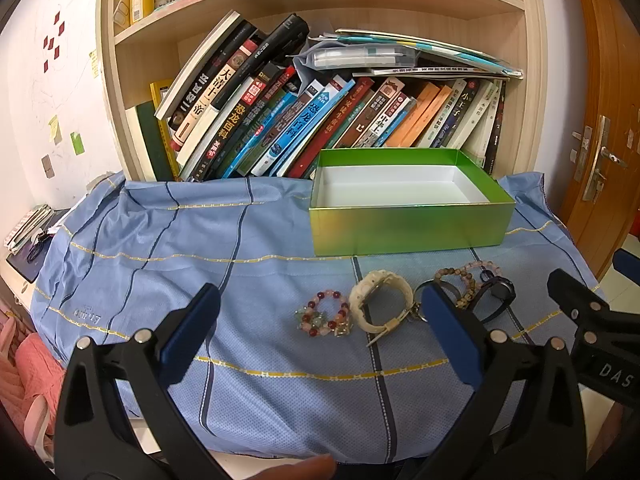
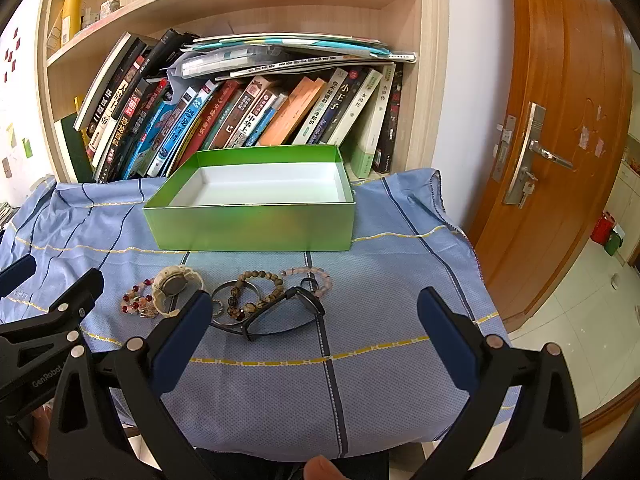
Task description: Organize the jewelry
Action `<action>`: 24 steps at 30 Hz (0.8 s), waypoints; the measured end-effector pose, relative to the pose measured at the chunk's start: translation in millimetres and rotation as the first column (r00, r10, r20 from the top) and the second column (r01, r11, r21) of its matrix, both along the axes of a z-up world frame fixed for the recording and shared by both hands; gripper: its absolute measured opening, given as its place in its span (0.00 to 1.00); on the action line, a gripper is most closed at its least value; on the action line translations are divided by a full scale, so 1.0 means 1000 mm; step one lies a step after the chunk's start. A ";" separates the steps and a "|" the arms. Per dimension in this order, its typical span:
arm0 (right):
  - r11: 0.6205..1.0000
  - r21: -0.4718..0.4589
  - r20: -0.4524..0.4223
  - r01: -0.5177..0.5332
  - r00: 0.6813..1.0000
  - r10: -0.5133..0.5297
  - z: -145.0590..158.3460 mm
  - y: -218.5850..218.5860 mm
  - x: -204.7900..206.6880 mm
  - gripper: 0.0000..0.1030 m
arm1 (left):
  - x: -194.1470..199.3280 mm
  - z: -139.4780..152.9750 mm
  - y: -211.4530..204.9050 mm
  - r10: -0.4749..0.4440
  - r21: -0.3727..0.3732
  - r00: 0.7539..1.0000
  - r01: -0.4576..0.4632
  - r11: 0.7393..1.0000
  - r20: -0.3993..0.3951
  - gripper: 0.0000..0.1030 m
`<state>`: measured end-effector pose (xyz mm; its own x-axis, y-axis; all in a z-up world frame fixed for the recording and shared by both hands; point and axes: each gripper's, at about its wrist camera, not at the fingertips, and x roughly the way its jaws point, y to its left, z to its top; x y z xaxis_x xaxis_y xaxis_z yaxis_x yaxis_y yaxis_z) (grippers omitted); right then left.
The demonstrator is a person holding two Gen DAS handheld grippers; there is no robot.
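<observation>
Left wrist view: the left gripper (image 1: 320,320), fingers apart and holding nothing, hovers over the blue-clothed tabletop (image 1: 260,400). The red-bead bracelet (image 1: 325,314) and white watch (image 1: 380,300) lie before the green box (image 1: 408,228); one finger (image 1: 450,336) hides the ring.

Right wrist view: the right gripper (image 2: 314,320), fingers apart and holding nothing; its left finger (image 2: 182,340) covers part of the metal ring (image 2: 232,300) beside the black watch (image 2: 296,308). Leaning books (image 2: 240,112) stand behind.
</observation>
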<state>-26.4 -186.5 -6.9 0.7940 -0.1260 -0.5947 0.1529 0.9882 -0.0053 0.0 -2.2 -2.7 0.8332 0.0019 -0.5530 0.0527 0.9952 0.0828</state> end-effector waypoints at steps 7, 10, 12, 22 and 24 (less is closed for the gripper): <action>1.000 0.001 -0.001 0.000 1.000 0.000 -0.001 -0.001 0.000 0.97 | 0.001 0.001 -0.002 -0.002 0.003 1.000 0.002 1.000 -0.004 0.96; 1.000 0.001 -0.001 0.000 1.000 0.000 -0.001 -0.003 0.001 0.97 | 0.002 0.000 -0.004 -0.003 0.005 1.000 0.003 1.000 -0.009 0.96; 1.000 -0.002 -0.002 0.000 1.000 0.000 -0.003 0.000 0.001 0.97 | 0.005 -0.002 -0.005 -0.002 0.005 1.000 0.002 1.000 -0.018 0.96; 0.999 0.009 -0.097 0.051 0.994 -0.050 -0.034 -0.025 0.020 0.97 | 0.034 -0.037 0.009 -0.007 -0.021 0.986 0.003 1.000 -0.167 0.96; 0.999 0.015 -0.124 0.036 0.992 -0.034 -0.041 -0.025 0.025 0.97 | 0.039 -0.041 0.012 -0.009 -0.040 0.982 0.002 0.999 -0.188 0.96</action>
